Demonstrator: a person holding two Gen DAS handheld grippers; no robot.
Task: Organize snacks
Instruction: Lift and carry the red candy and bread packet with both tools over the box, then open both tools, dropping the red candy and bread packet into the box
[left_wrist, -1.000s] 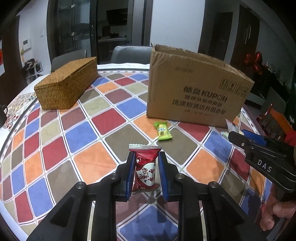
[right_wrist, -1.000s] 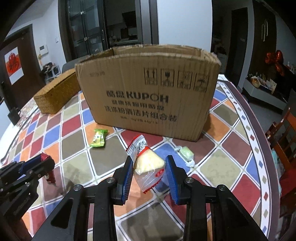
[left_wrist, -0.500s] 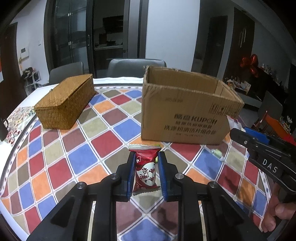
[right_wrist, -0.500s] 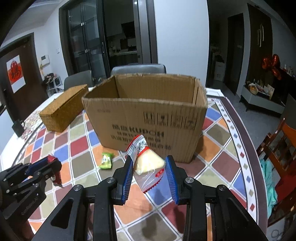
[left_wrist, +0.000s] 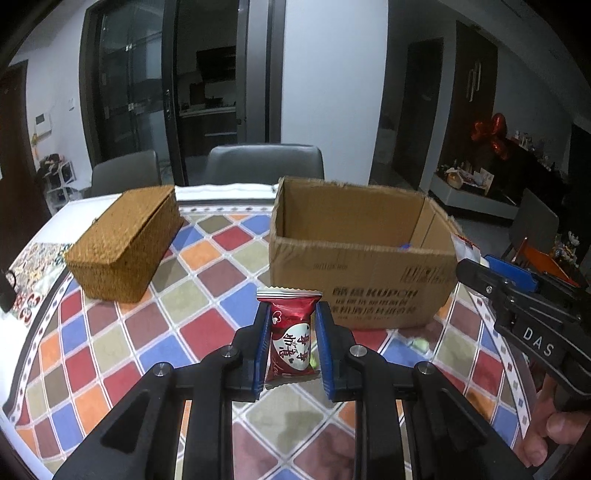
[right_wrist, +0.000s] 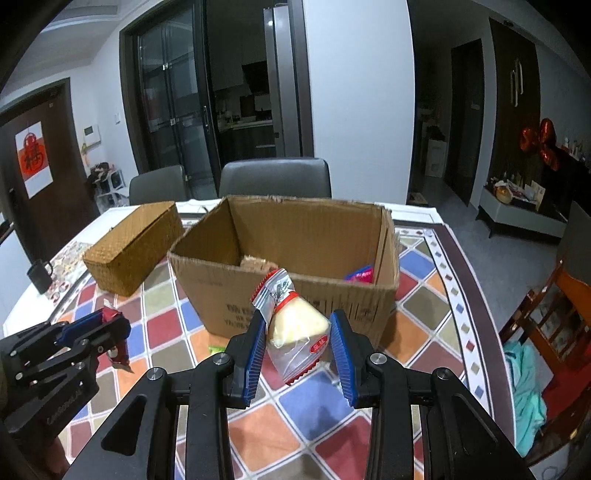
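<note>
Both grippers were loaded and held above the table, short of the cardboard box.

Left gripper: jaws narrow, pinching a red packet by its sides. The packet stood upright, its long axis running up out of the jaws, crimped top edge uppermost. The box lay ahead and to the right of this packet, its near wall facing the jaws and its open top higher in the view than the packet's top edge.

Right gripper: jaws somewhat wider, closed on a clear packet with a pale wedge inside; its long axis tilted up and to the left. The box sat directly ahead of these jaws, mouth open, some items already inside. Judged the right hand better lined up with the box.

A woven basket stood left of the box, well apart. A small green sweet lay on the table by the box's near wall.
</note>
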